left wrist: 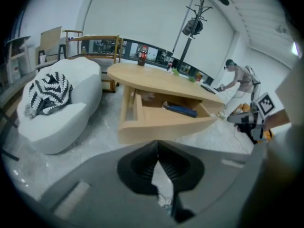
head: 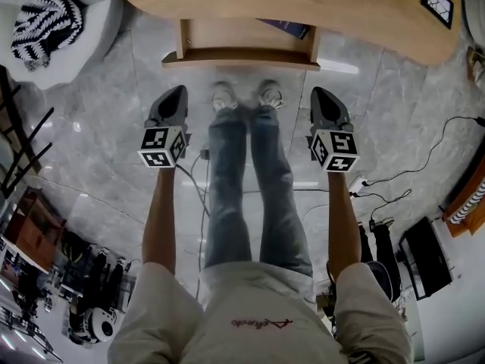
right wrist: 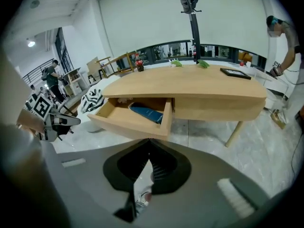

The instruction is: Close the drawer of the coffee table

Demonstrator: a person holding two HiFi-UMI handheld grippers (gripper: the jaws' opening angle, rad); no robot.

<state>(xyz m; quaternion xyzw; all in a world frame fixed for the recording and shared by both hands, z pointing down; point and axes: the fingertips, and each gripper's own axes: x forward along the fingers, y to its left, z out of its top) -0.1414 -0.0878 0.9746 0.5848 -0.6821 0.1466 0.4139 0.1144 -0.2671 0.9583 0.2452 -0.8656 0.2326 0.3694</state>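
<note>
The open drawer (head: 240, 55) juts toward the person's shoes (head: 225, 95), long axis left-right.

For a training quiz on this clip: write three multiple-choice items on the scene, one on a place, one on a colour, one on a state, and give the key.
1. Where does the blue book lie?
A. on the floor
B. in the drawer
C. on a chair

2. What colours has the striped throw on the white seat?
A. red and yellow
B. black and white
C. green and blue

3. The coffee table's drawer is:
A. pulled open
B. pushed shut
C. taken out and set on the floor

Key: 1 B, the book shows between the drawer's walls. 2 B, its stripes are black and white. 3 A, the drawer's front stands out from the table and its inside is exposed.
</note>
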